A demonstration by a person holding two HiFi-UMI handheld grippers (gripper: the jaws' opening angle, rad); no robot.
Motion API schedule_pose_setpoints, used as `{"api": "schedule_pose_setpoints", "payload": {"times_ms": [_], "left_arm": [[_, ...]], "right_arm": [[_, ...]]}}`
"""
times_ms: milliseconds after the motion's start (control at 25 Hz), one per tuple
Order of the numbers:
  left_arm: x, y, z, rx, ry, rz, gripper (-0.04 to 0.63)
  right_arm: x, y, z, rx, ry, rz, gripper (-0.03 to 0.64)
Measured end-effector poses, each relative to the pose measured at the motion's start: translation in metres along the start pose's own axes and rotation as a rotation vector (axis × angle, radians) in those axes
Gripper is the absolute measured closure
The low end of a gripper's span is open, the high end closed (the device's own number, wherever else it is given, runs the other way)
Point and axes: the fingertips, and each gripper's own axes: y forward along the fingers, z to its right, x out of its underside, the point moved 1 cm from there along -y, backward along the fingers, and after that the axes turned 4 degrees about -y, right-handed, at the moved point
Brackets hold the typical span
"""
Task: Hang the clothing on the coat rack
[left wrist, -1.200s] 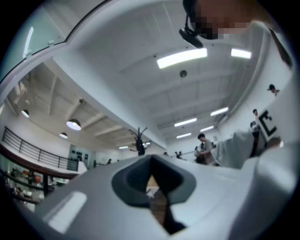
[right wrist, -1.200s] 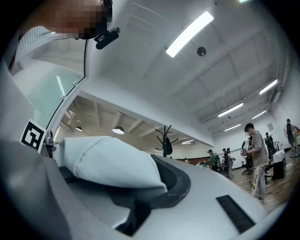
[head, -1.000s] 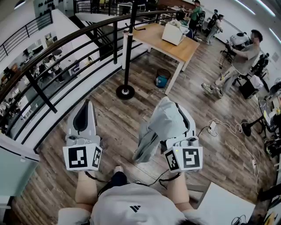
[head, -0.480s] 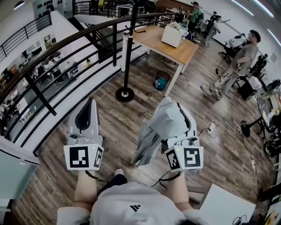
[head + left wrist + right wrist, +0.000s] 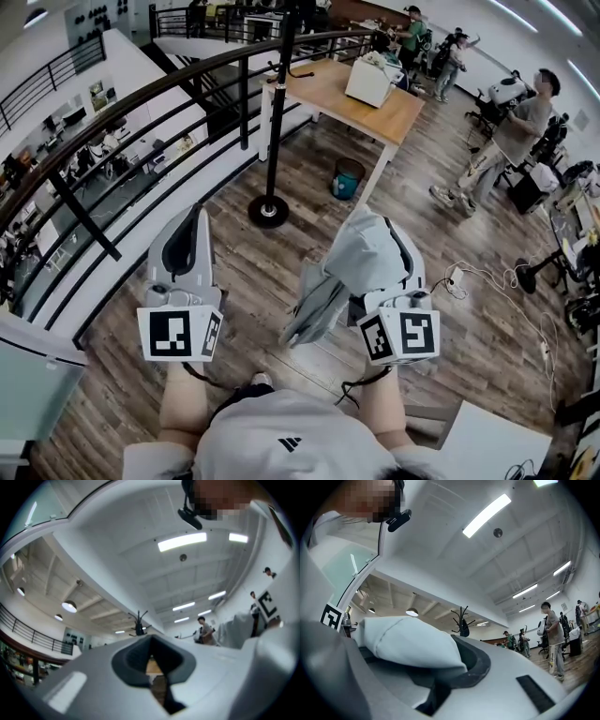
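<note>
In the head view a light grey garment (image 5: 342, 267) hangs from my right gripper (image 5: 387, 246), which is shut on it; a fold droops to the left, above the wood floor. From the right gripper view the cloth (image 5: 405, 641) bulges out of the shut jaws of the right gripper (image 5: 464, 663). My left gripper (image 5: 187, 225) is held level beside it, shut and empty; in the left gripper view the left gripper (image 5: 152, 644) has its jaws together. The black coat rack (image 5: 275, 103) stands ahead, its round base (image 5: 268, 211) on the floor. Its hooked top (image 5: 462, 619) shows far off.
A dark curved railing (image 5: 112, 103) runs along the left, beside a drop to a lower floor. Behind the rack are a wooden table (image 5: 347, 89) and a small bin (image 5: 347, 178). Several people (image 5: 511, 141) stand at the right. Cables (image 5: 469, 277) lie on the floor.
The coat rack's base sits slightly nearer in the head view. Both grippers keep the same pose, and the garment stays in the right one.
</note>
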Motion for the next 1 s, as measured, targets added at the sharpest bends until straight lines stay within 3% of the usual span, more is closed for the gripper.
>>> {"api": "schedule_pose_setpoints", "payload": {"times_ms": [440,760,1000], "left_arm": [[0.013,0.029,-0.024,0.042,-0.002,0.018,0.588],[0.033,0.048,-0.039,0.026,-0.006,0.011,0.588],[0.037,0.094,-0.056,0.000,0.005,0.006,0.588]], "right_arm": [[0.011,0.032,-0.001,0.051,-0.003,-0.001,0.614],[0.027,0.061,0.003,0.044,0.006,-0.006,0.614],[0.030,0.113,0.016,0.017,0.021,0.003,0.614]]}}
